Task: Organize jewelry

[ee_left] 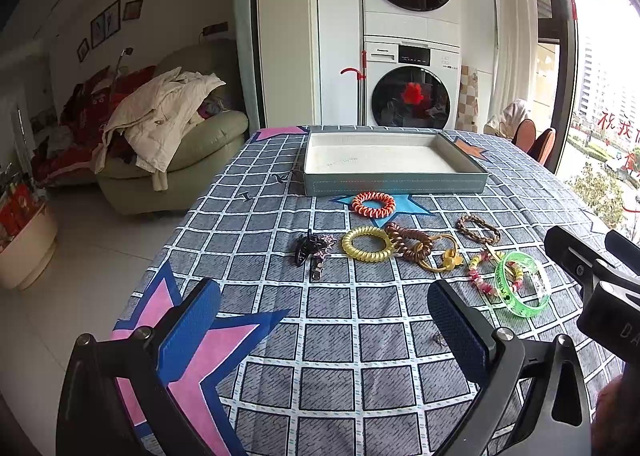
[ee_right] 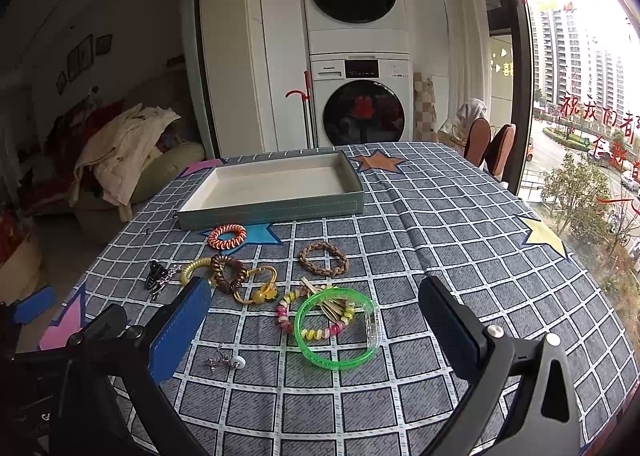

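A grey-green tray (ee_left: 394, 184) (ee_right: 272, 209) with a white inside stands empty at the far middle of the table. In front of it lie an orange coil tie (ee_left: 373, 203) (ee_right: 227, 236), a yellow coil tie (ee_left: 367, 244), a brown coil tie (ee_left: 409, 240) (ee_right: 228, 272), a braided brown bracelet (ee_left: 478, 229) (ee_right: 324, 259), a gold ring with yellow charm (ee_left: 440, 256) (ee_right: 260, 288), a pink-yellow bead bracelet (ee_left: 494, 276) (ee_right: 316, 316), a green bangle (ee_left: 522, 282) (ee_right: 336, 330) and a black hair claw (ee_left: 306, 250) (ee_right: 154, 276). My left gripper (ee_left: 324, 328) is open above the cloth. My right gripper (ee_right: 316, 332) is open, hovering near the green bangle.
A small silver earring with a white bead (ee_right: 226, 362) lies near the right gripper's left finger. The checked cloth (ee_left: 320, 356) covers the table. A sofa with clothes (ee_left: 160, 135) stands left; washer and dryer (ee_left: 412, 95) behind; chairs (ee_right: 492, 147) at the far right edge.
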